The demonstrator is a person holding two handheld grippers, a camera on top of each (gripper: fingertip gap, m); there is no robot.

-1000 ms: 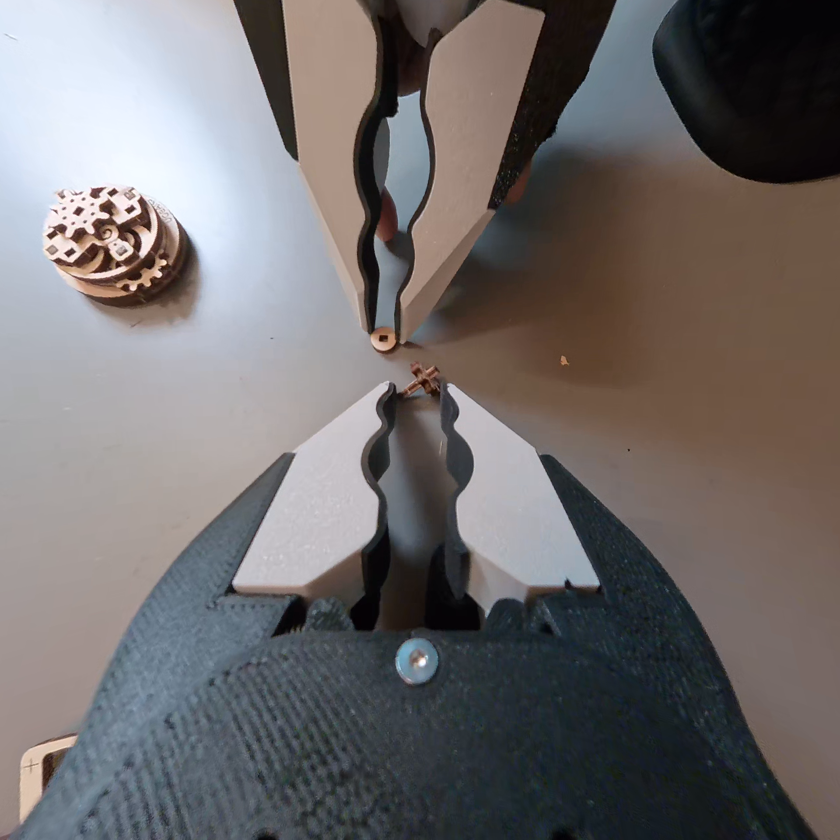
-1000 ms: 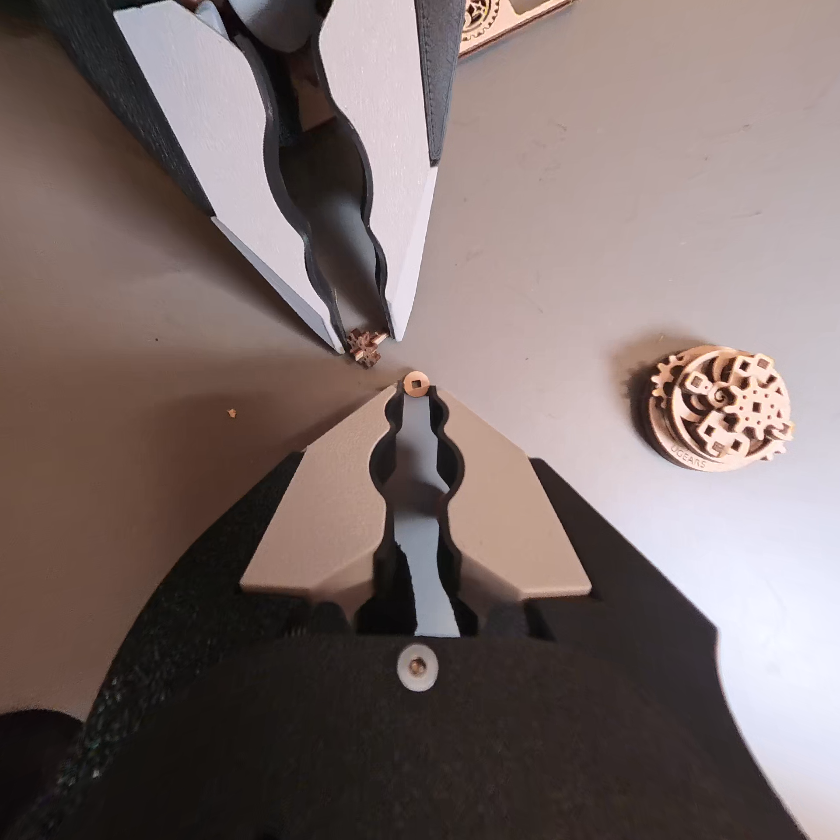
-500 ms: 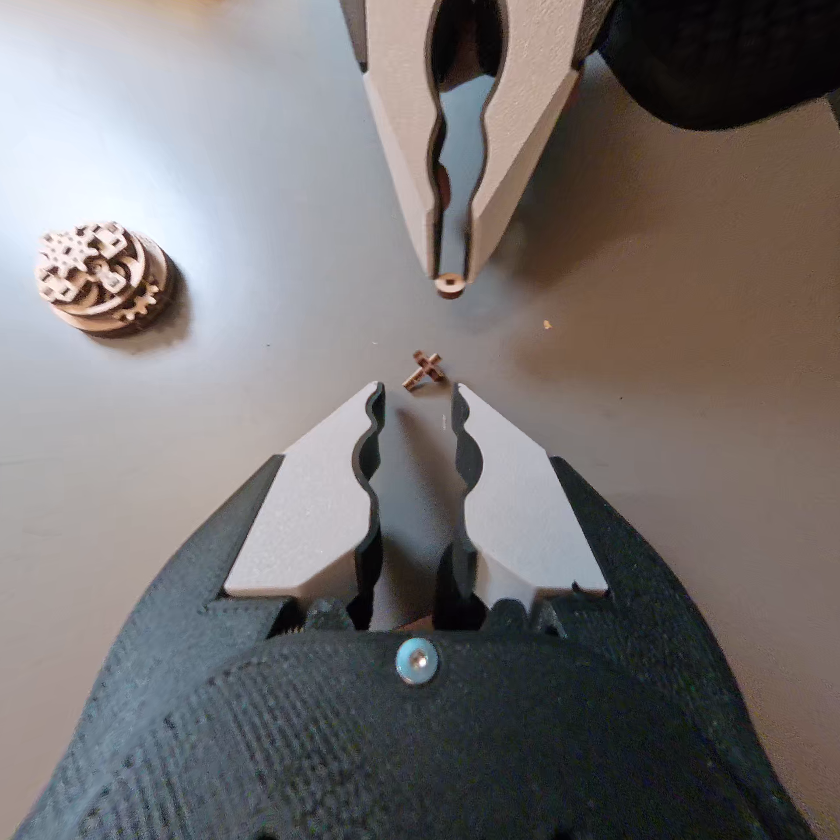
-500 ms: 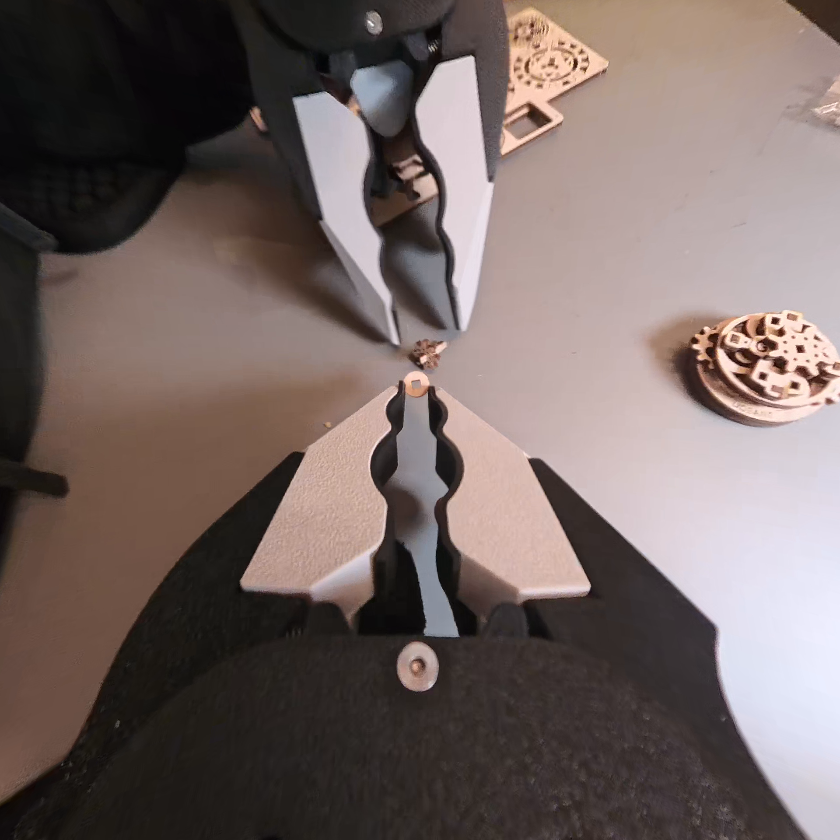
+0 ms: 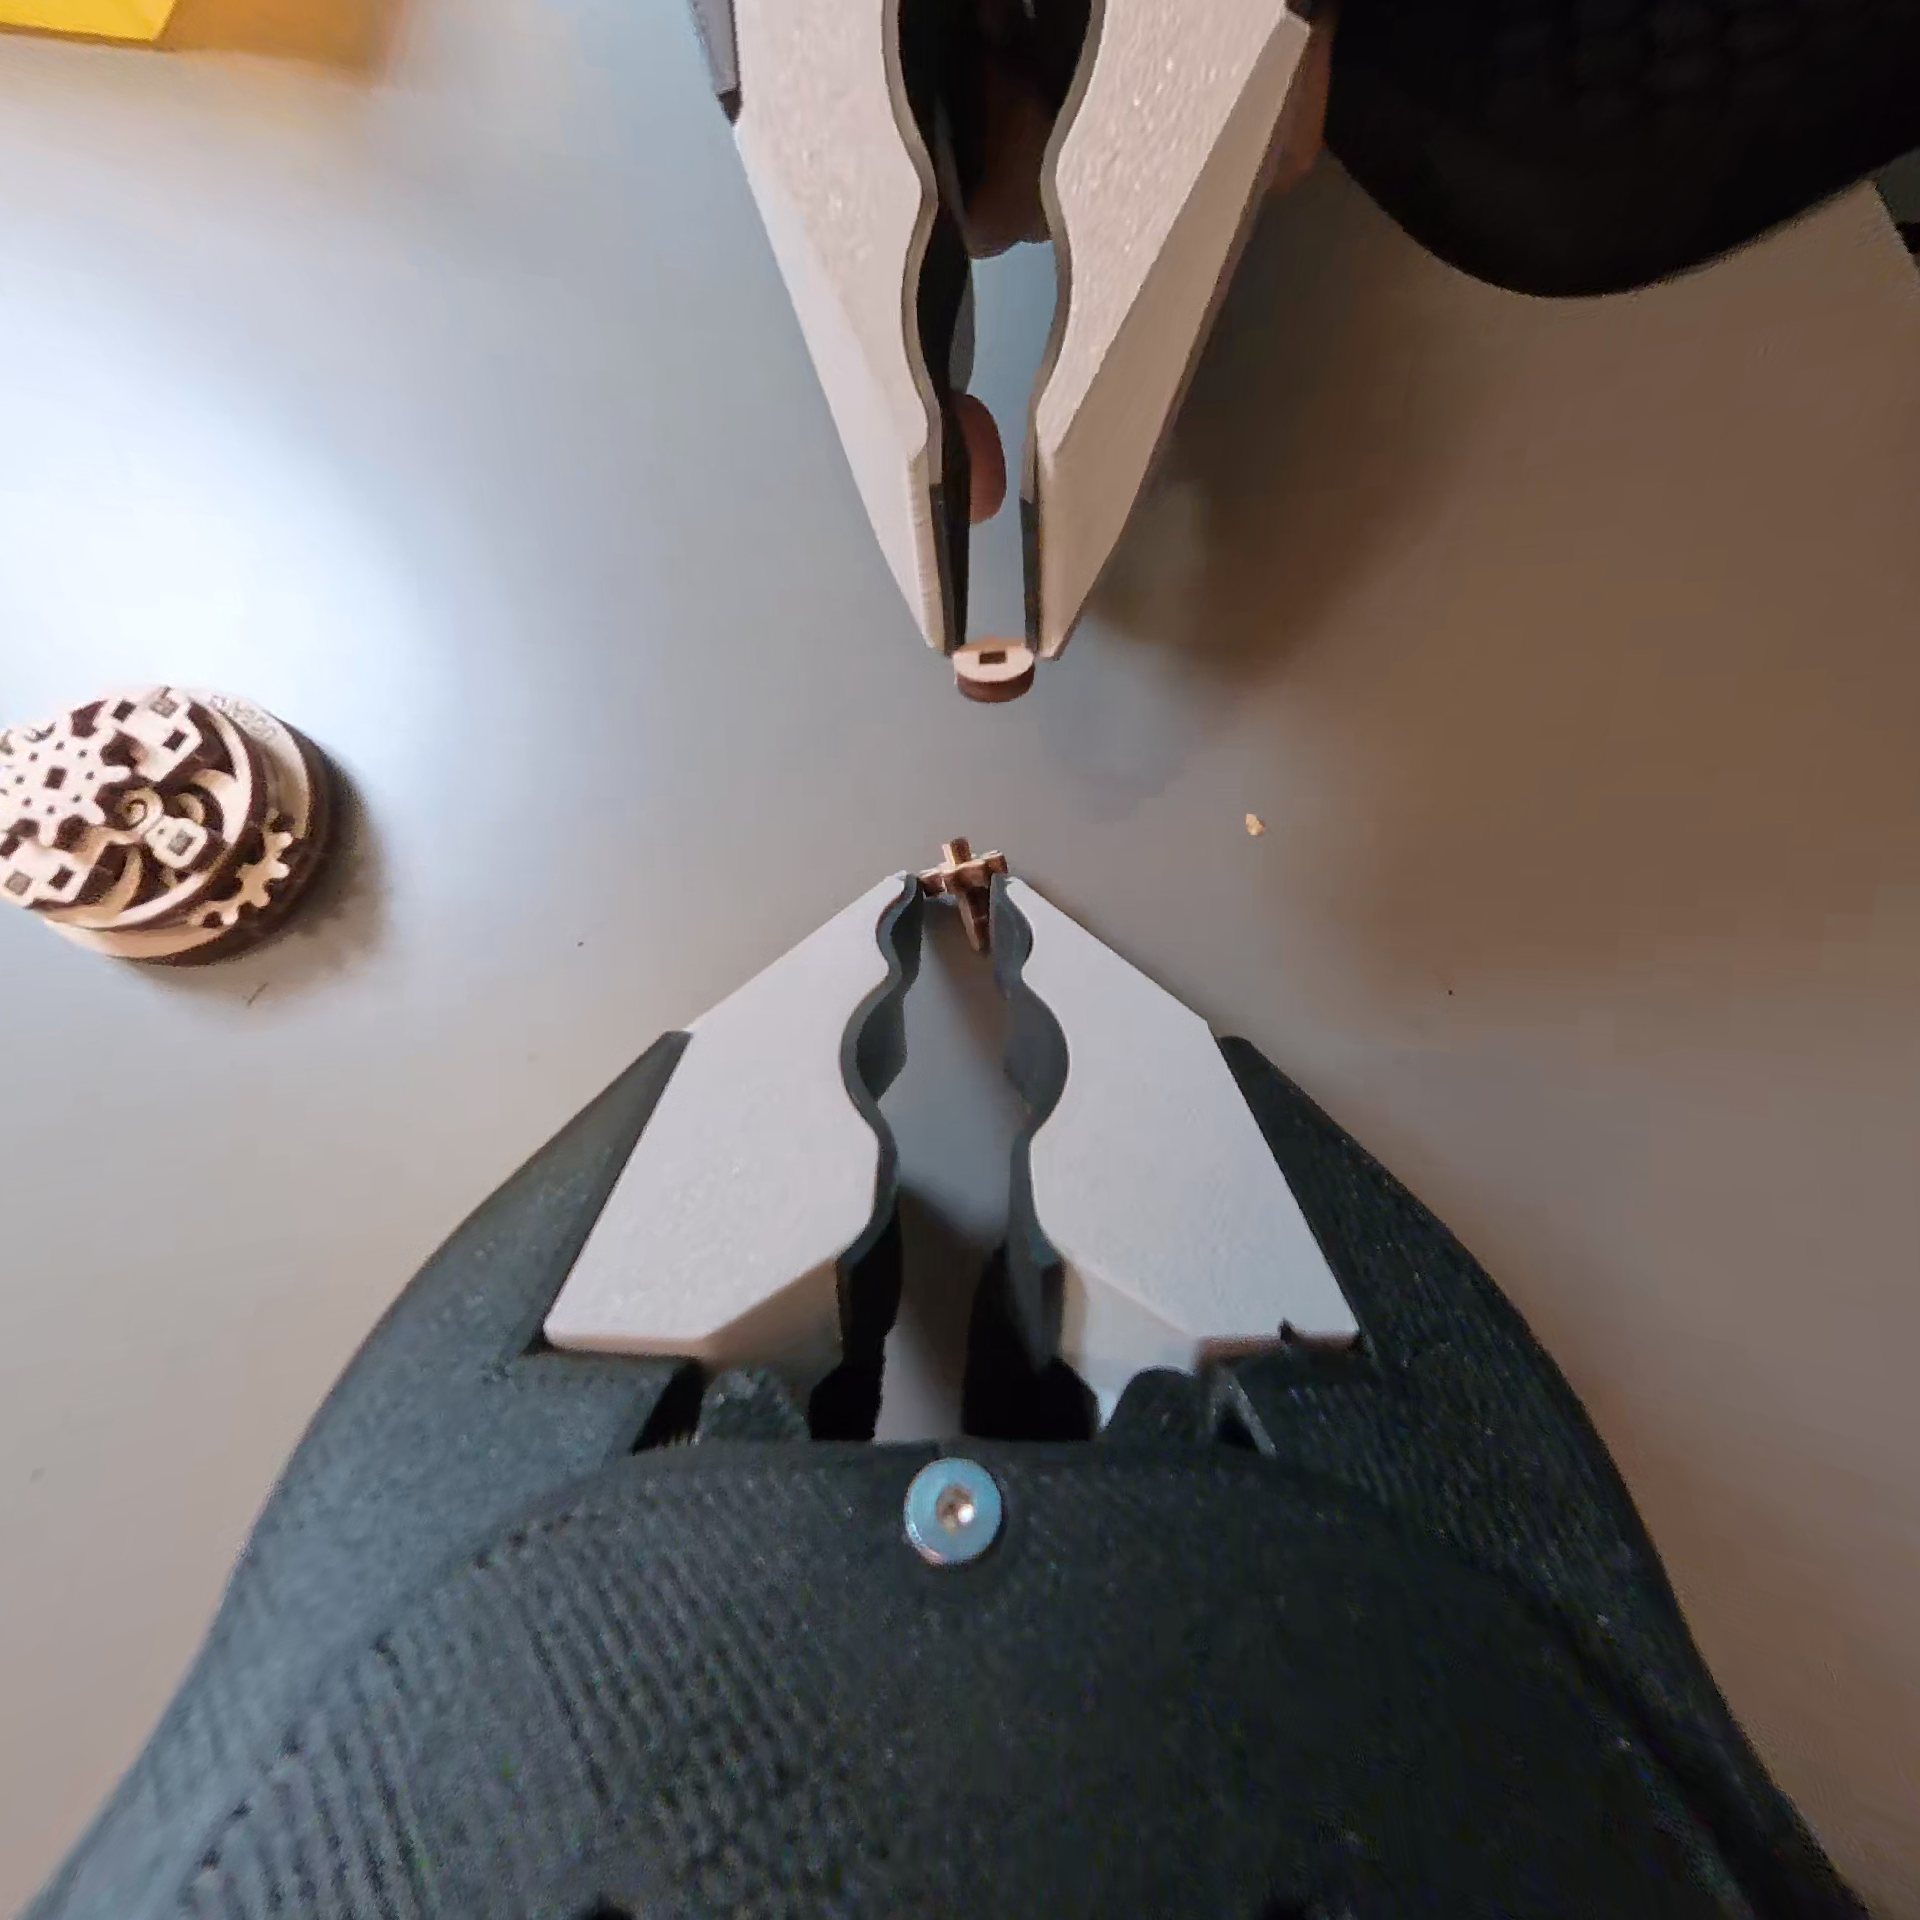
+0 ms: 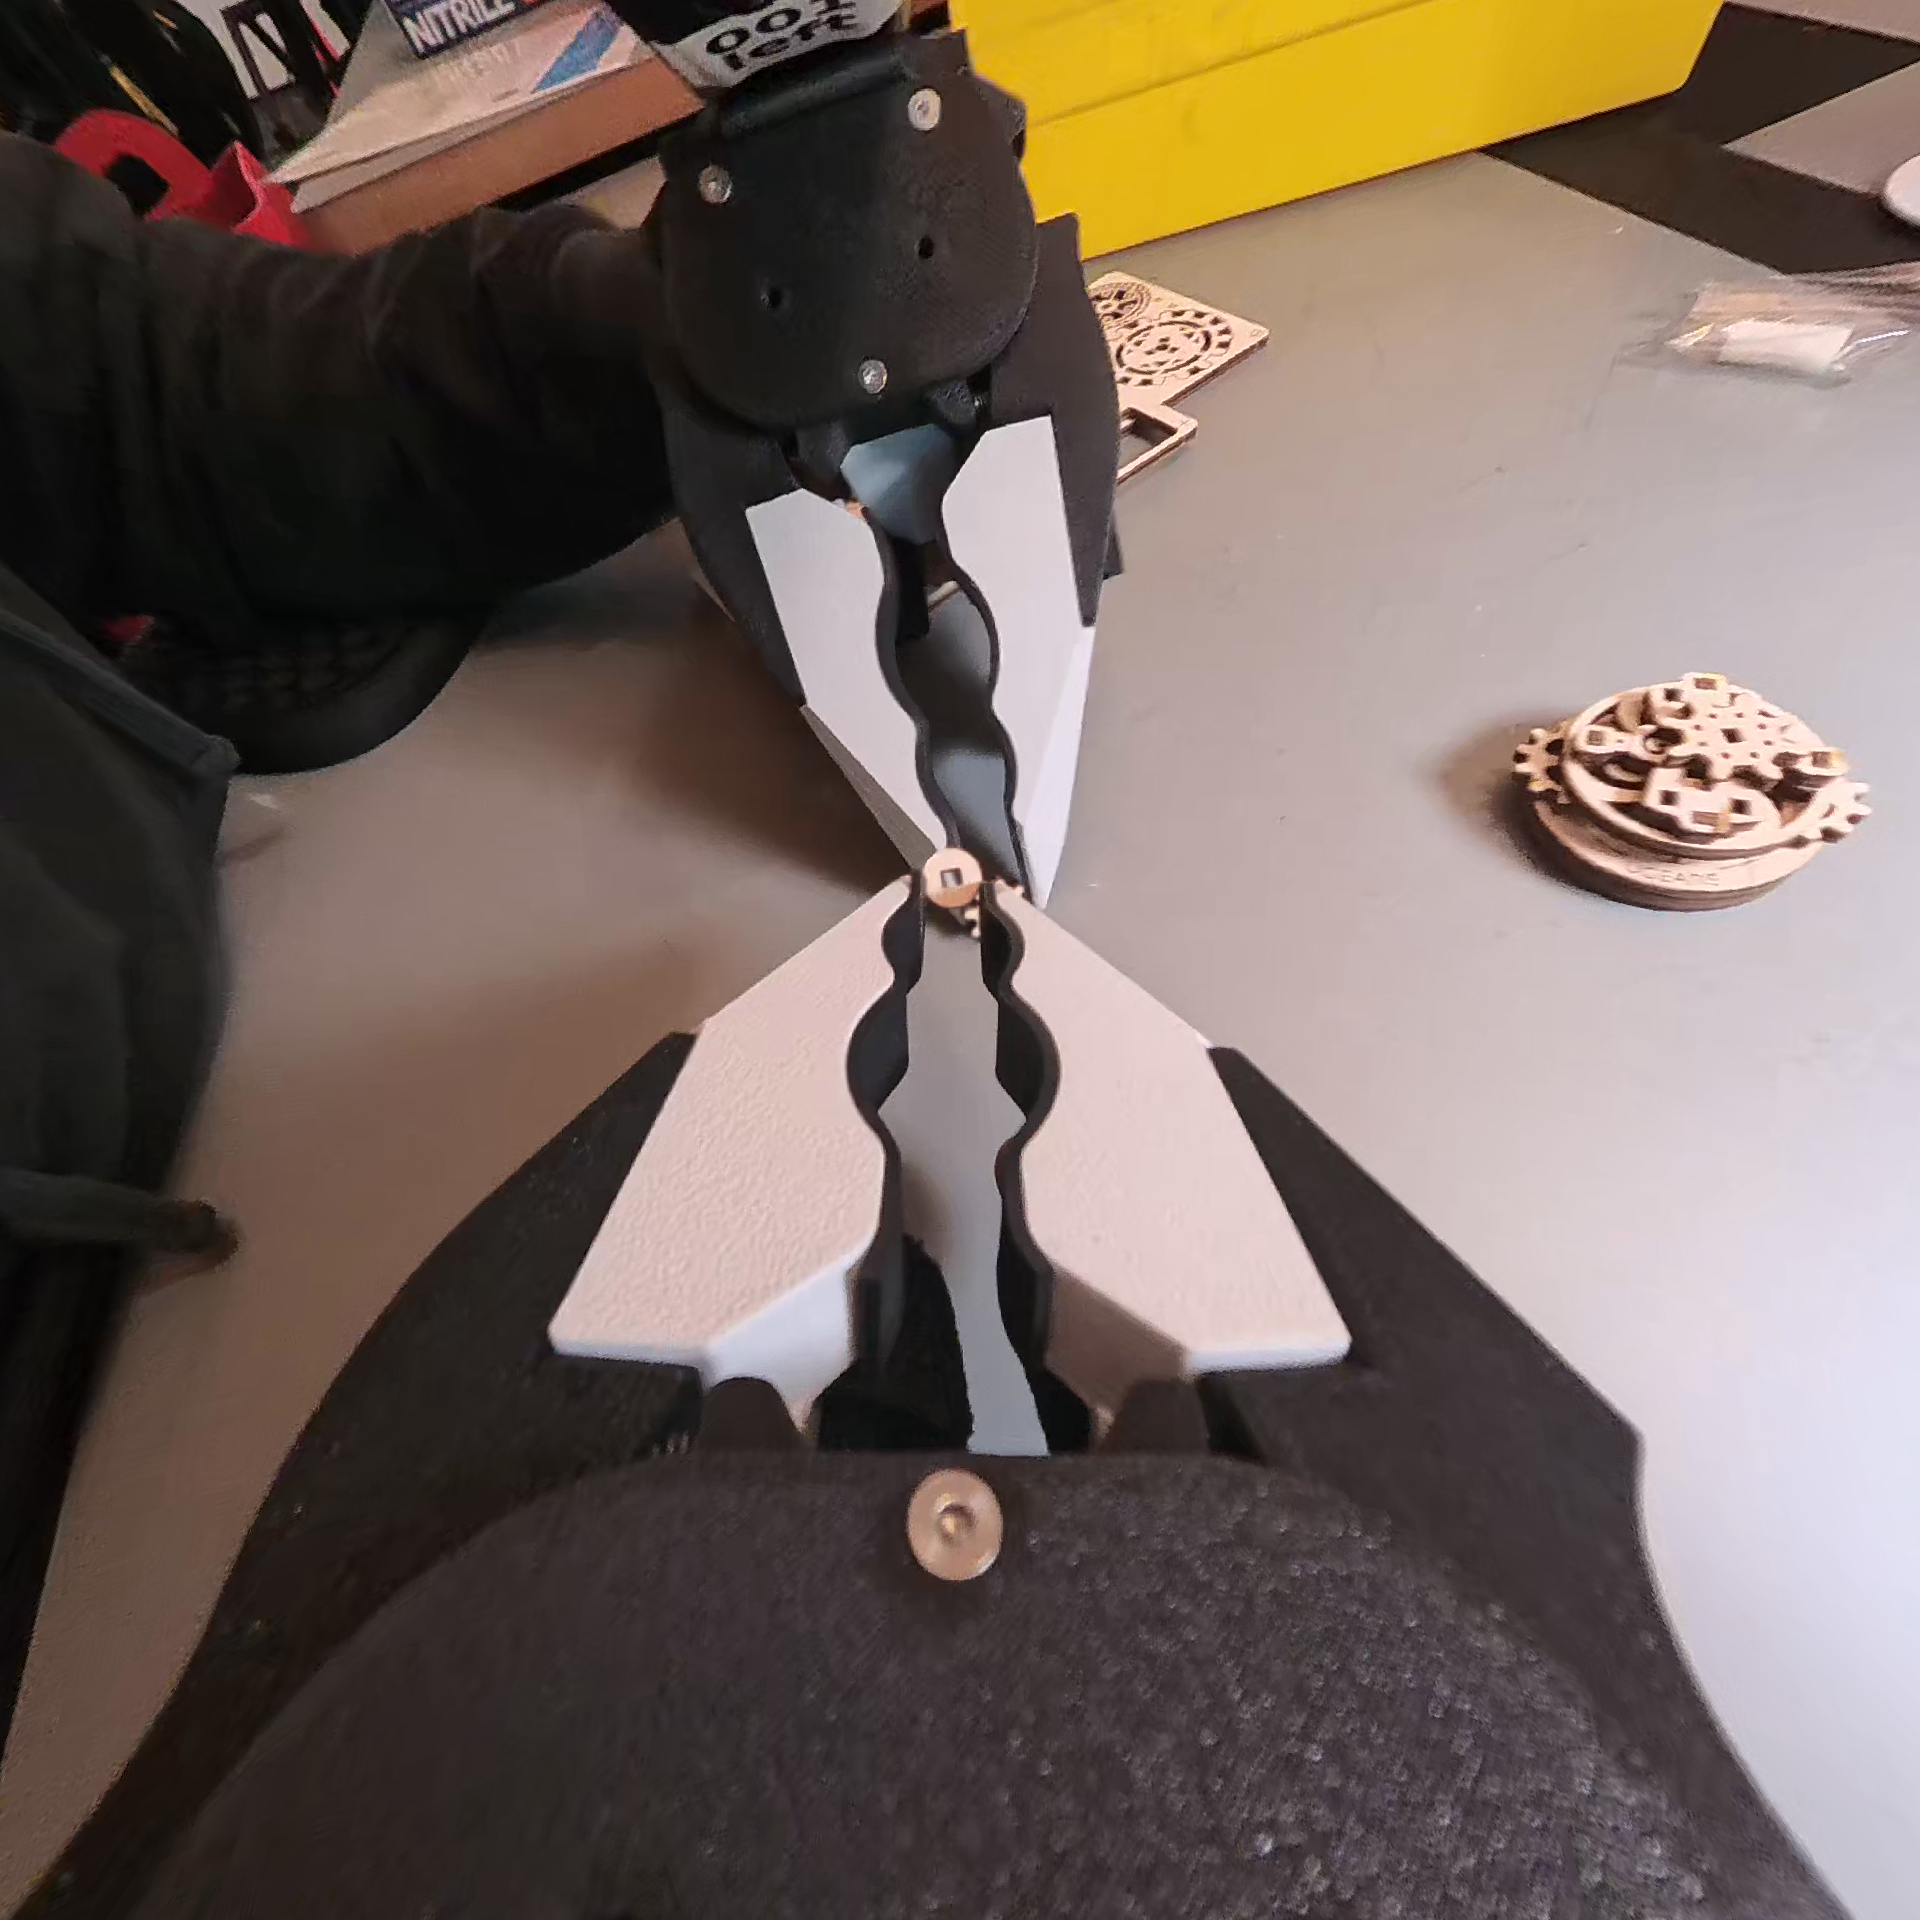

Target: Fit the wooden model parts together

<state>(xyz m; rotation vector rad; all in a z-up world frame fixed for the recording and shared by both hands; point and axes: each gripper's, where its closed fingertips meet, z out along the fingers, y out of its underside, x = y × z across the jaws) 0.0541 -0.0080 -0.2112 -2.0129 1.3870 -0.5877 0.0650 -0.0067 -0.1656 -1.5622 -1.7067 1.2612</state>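
A small cross-shaped wooden peg [image 5: 966, 881] is being gripped at the very tips of the left gripper [image 5: 958, 883], its stem lying back between the two fingers. Facing it, with a clear gap between, a round wooden washer [image 5: 994, 667] with a square hole is being pinched flat in the tips of the right gripper [image 5: 992, 657]. In the right wrist view the washer [image 6: 953, 879] is being seen overlapping the peg, so that most of the peg is being hidden behind it.

To the side, an assembled wooden gear model [image 6: 1680, 790] is being left standing on the grey table [image 5: 416, 436]; engraved lettering on its rim is too small to be made out. Farther back, a laser-cut wooden parts sheet [image 6: 1164, 343] is being partly covered by the left gripper's body, and a yellow bin [image 6: 1299, 94] is being cut off by the frame. A strip bearing writing is being shown on the left gripper's mount.
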